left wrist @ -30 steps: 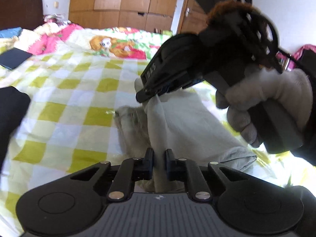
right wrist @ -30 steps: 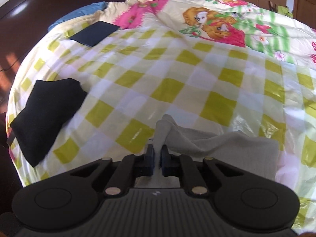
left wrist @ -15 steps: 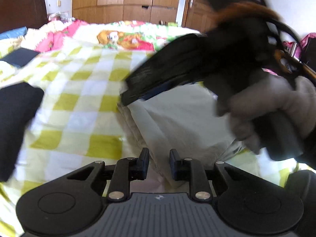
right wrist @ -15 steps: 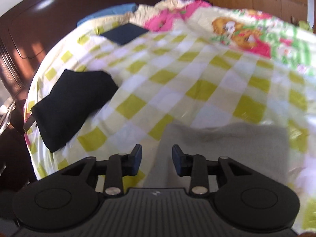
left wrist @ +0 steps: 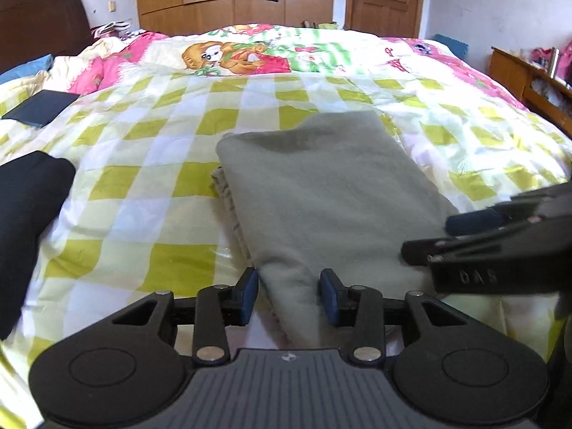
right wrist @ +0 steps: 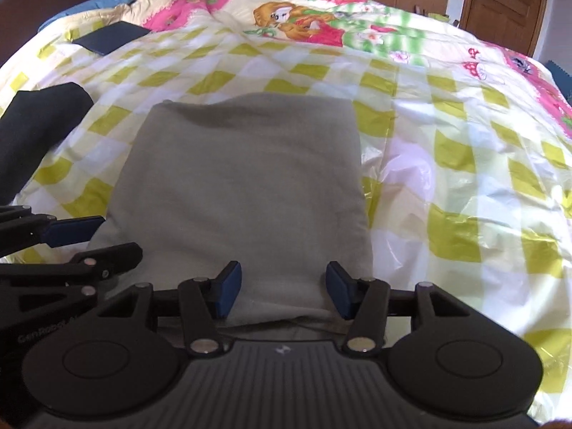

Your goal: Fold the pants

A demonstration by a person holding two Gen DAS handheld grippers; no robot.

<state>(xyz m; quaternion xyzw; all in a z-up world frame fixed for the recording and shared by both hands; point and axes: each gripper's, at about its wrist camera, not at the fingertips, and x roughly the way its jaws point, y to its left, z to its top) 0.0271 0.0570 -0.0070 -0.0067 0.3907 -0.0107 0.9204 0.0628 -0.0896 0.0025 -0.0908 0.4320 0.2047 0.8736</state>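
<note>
Both claws are wide open and holding nothing: the left claw [left wrist: 287, 295] and right claw [right wrist: 282, 295] sit at the near edge of the grey pants [right wrist: 243, 182], which lie folded into a neat rectangle on the checked bed cover [right wrist: 447, 186]. Looks basically done to me. Only real risk I'd guess is a blue finger pad [left wrist: 330, 295] snagging the top layer while backing off, dragging the fold open since the layers underneath look loose on the left side.
</note>
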